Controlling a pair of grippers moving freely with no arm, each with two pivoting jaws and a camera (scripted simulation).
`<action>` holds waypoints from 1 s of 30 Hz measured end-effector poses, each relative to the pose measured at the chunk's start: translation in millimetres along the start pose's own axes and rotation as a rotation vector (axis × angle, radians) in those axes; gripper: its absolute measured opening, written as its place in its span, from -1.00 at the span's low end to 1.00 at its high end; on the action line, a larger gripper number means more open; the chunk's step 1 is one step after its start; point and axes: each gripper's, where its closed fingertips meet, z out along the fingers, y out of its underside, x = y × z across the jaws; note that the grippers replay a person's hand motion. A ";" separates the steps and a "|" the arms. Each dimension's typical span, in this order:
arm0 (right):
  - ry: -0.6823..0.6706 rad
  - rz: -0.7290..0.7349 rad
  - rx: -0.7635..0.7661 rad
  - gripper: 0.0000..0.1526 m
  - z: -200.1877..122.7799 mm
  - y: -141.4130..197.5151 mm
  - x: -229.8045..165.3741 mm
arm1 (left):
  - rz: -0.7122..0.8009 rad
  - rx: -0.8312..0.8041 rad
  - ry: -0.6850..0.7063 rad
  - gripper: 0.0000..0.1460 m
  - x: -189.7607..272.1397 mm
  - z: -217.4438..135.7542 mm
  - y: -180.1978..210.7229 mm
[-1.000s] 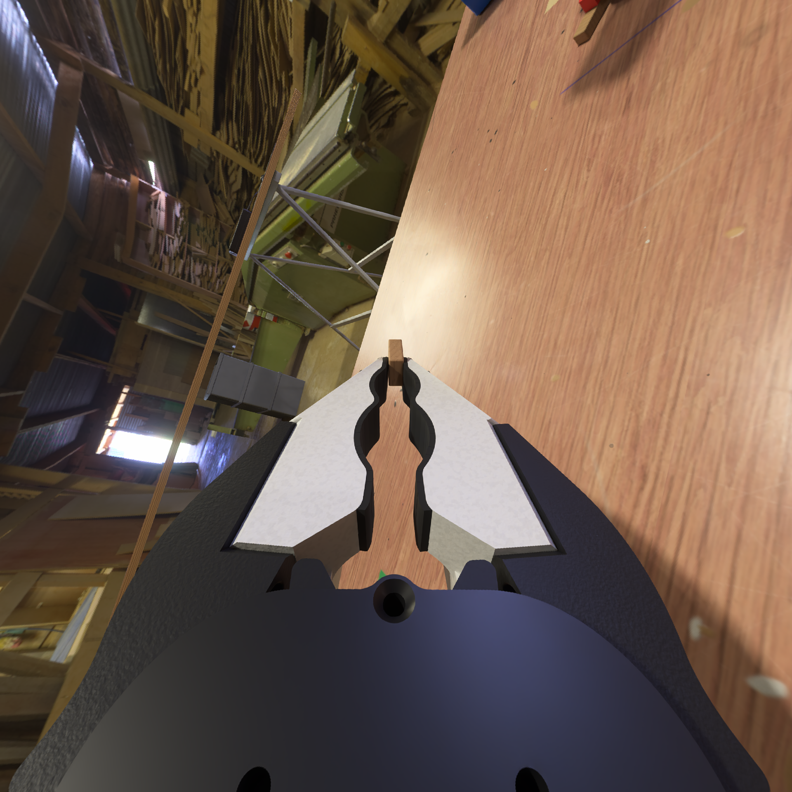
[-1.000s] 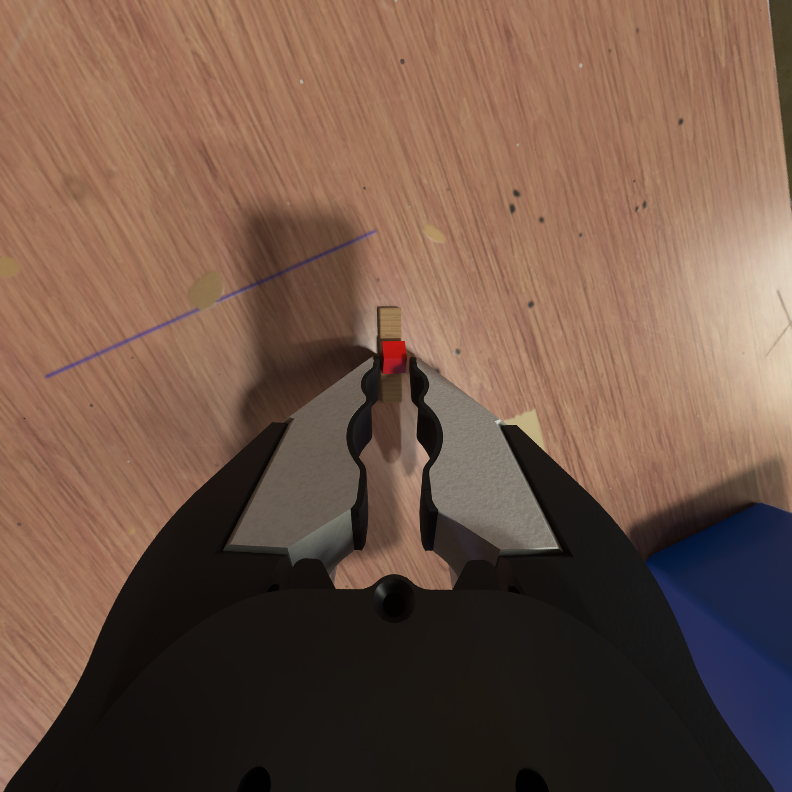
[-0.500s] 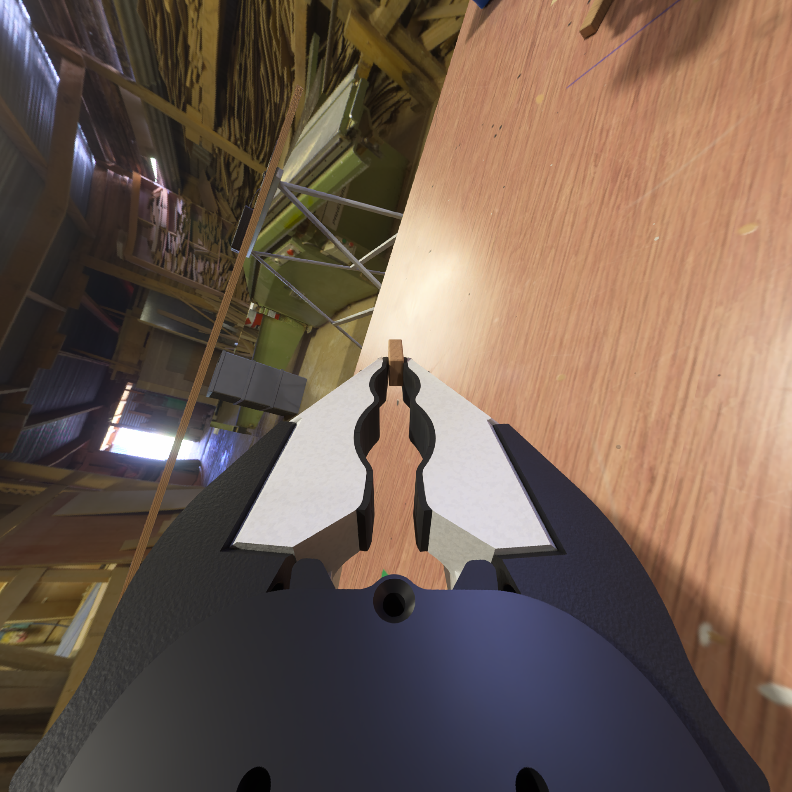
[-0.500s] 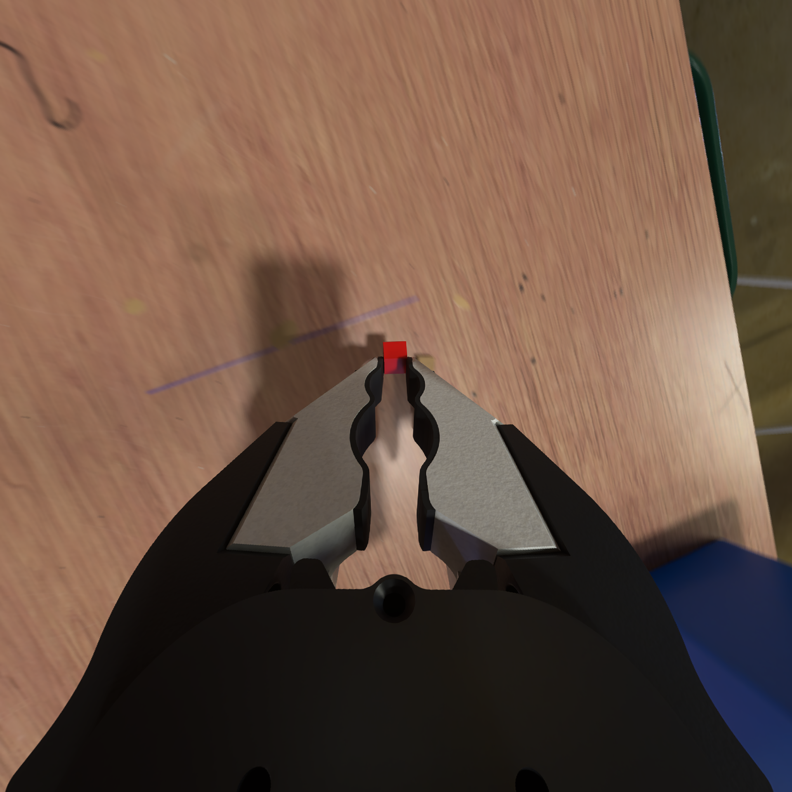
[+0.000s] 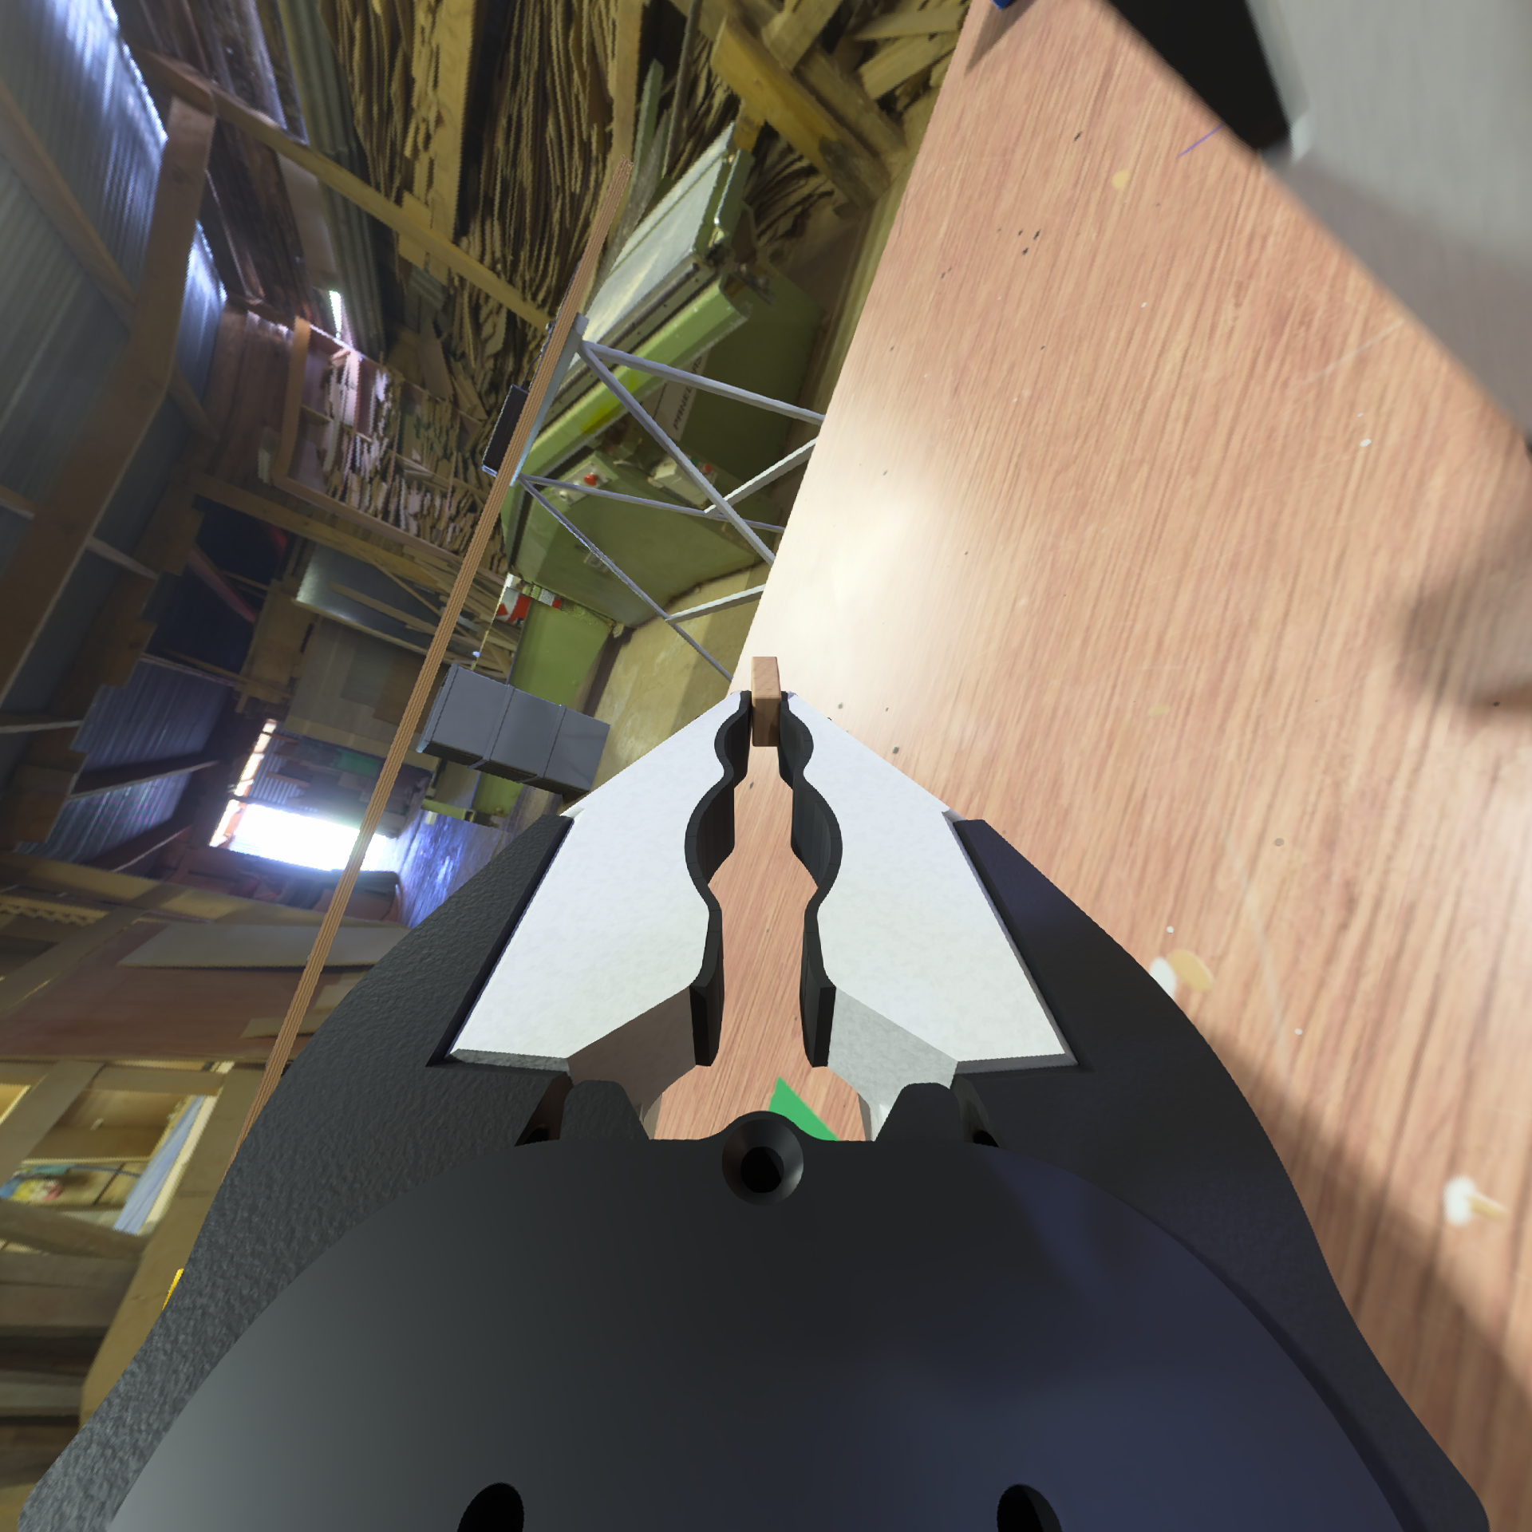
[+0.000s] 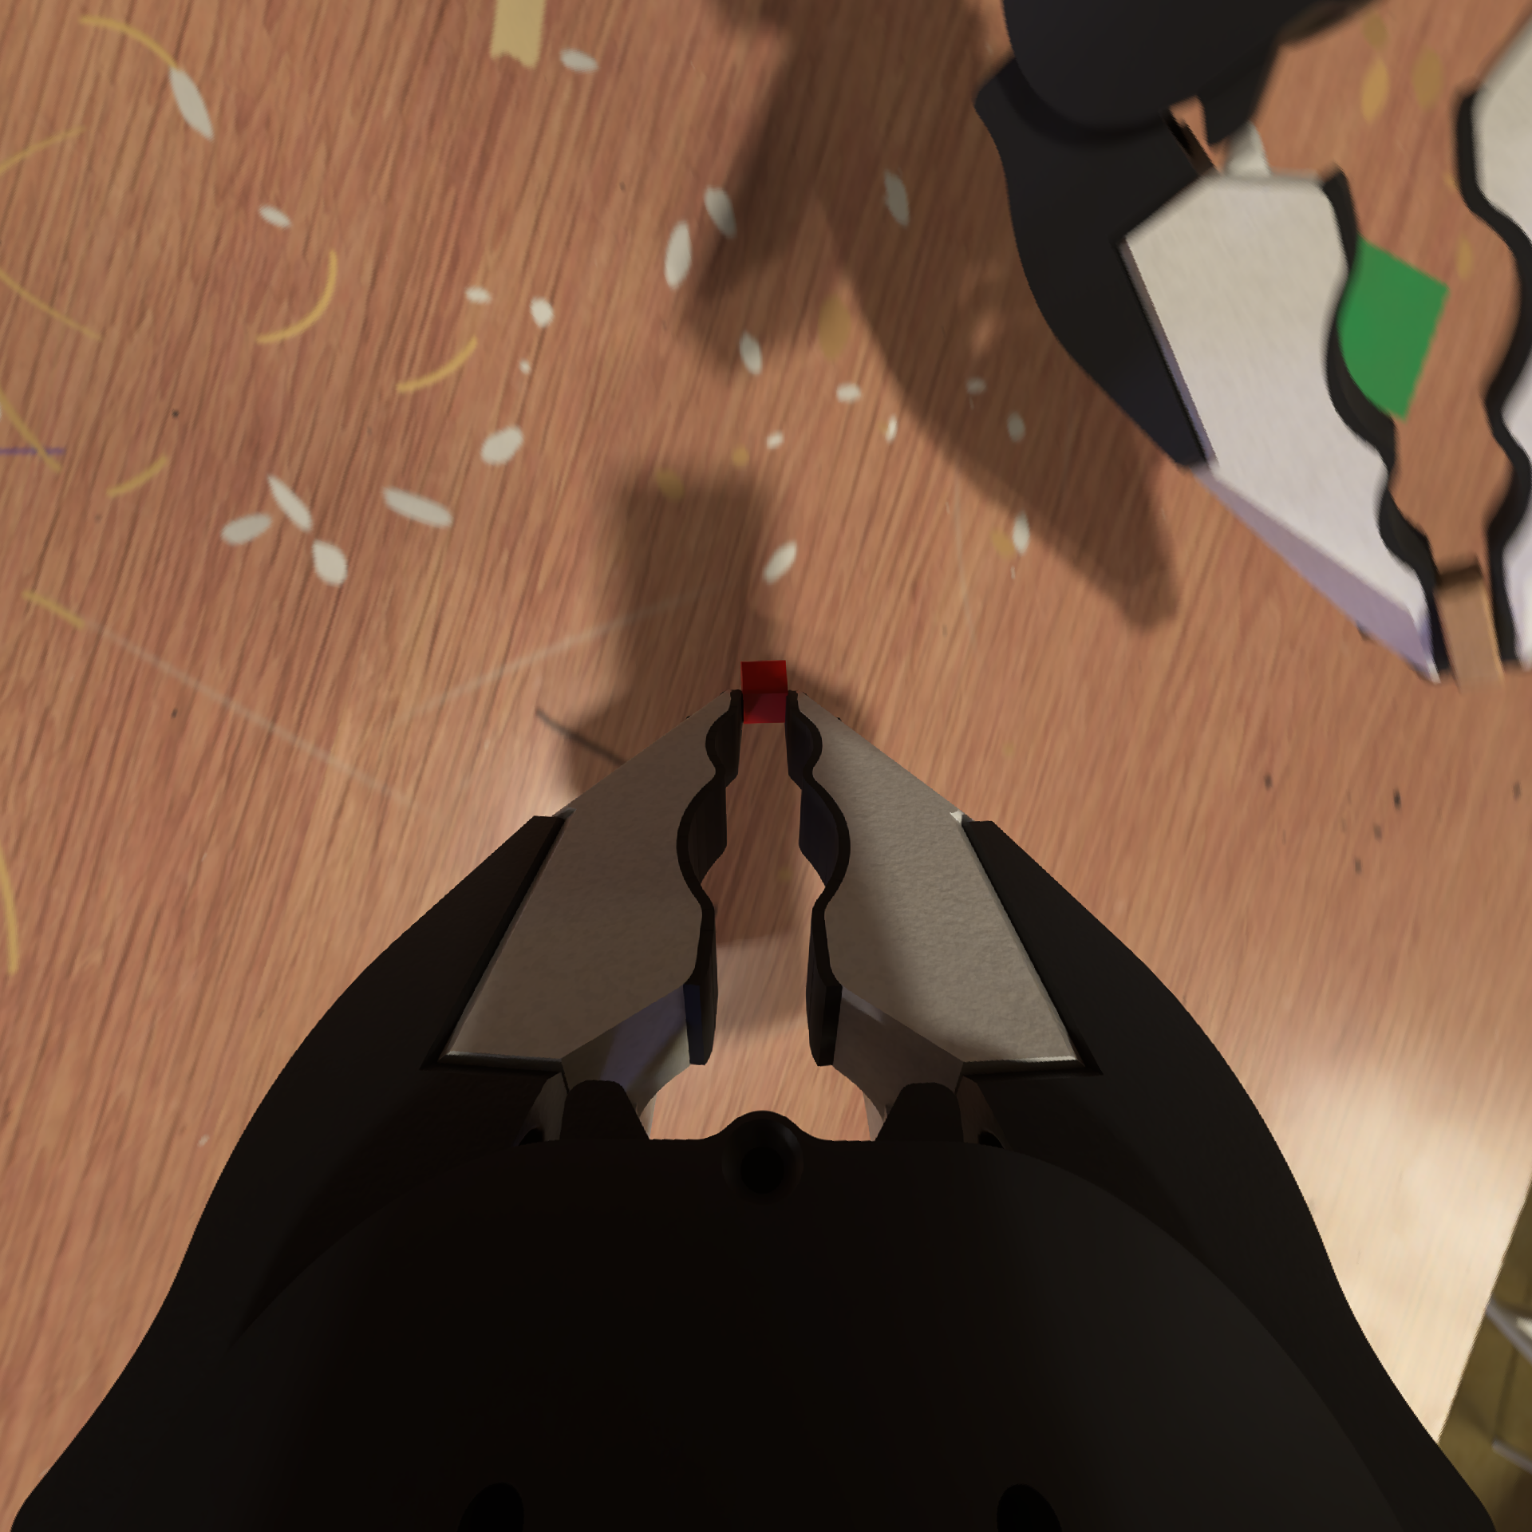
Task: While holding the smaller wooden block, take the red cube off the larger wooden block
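Observation:
My left gripper (image 5: 766, 719) is shut on the smaller wooden block (image 5: 764, 698), a thin light-brown piece that sticks out past the fingertips above the wooden table (image 5: 1161, 514). My right gripper (image 6: 763, 711) is shut on the red cube (image 6: 763, 690) and holds it above the table (image 6: 332, 746). The left gripper also shows in the right wrist view (image 6: 1467, 630) at the upper right, with the smaller wooden block (image 6: 1469, 630) between its fingers. The larger wooden block is not in view.
A green flat piece (image 6: 1388, 333) lies on the table under the left gripper; it also shows in the left wrist view (image 5: 792, 1112). The table edge (image 5: 796, 530) runs left of the left gripper. Pale flecks and scratches (image 6: 414, 506) mark the tabletop. The right gripper's dark body (image 5: 1243, 58) blurs past at top right.
My right gripper has lifted the red cube off the larger wooden block and swung away toward the left gripper; the larger block has left view. The left gripper still holds its block.

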 end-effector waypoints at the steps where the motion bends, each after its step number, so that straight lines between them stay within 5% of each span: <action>1: -0.019 -0.018 0.000 -0.87 8.4 -7.7 1.3 | -0.005 0.001 -0.005 -0.93 -2.4 -1.1 0.7; 7: -0.131 -0.072 0.004 -0.87 42.5 -29.4 4.8 | -0.040 0.009 -0.025 -0.93 -15.7 -7.3 7.7; 23: -0.078 -0.006 0.007 -0.87 38.1 -16.2 7.3 | -0.134 -0.009 -0.018 -0.93 -30.5 -11.7 23.2; 30: -0.066 -0.007 0.011 -0.87 32.9 -17.1 4.2 | -0.002 -0.028 0.000 -0.93 -36.6 -54.2 29.3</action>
